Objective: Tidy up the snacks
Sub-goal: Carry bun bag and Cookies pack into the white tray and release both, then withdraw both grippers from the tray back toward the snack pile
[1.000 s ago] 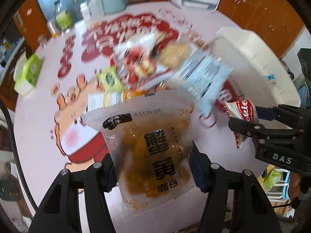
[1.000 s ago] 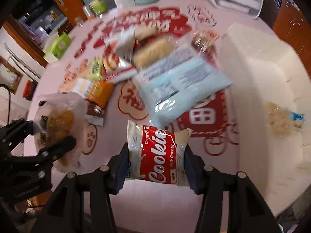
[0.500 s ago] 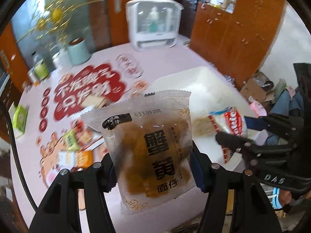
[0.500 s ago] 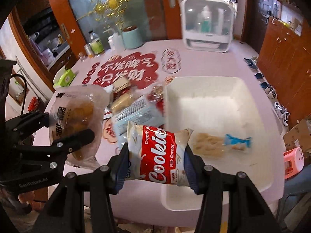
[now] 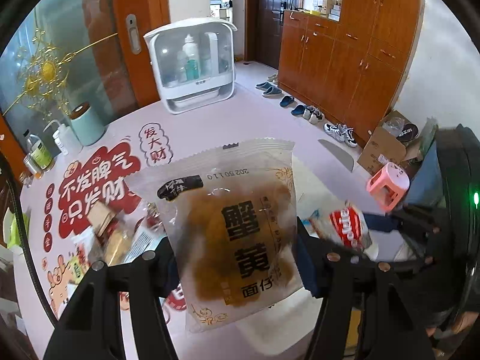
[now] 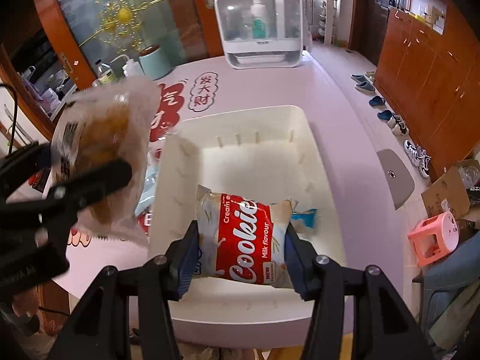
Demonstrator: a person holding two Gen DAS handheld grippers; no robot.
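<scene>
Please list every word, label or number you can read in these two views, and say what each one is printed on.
"Cookie", "Cream", "Milk flavour", "NEW": red cookie packet in the right gripper.
"蟹黄", "面仔", "2025011 0" (mirrored): clear snack packet in the left gripper.
"不发脾气 只发财", "发大财": table cover.
Small print on both packets, and the loose snacks' labels: too small or blurred to read.

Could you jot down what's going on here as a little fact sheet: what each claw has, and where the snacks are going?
left claw: shut on a clear packet of brown noodle snack, held in the air
right claw: shut on a red Cookies packet, above the bin
white bin: on the pink table, holds one pale snack with a blue end
loose snacks: piled on the table, left of the bin
</scene>
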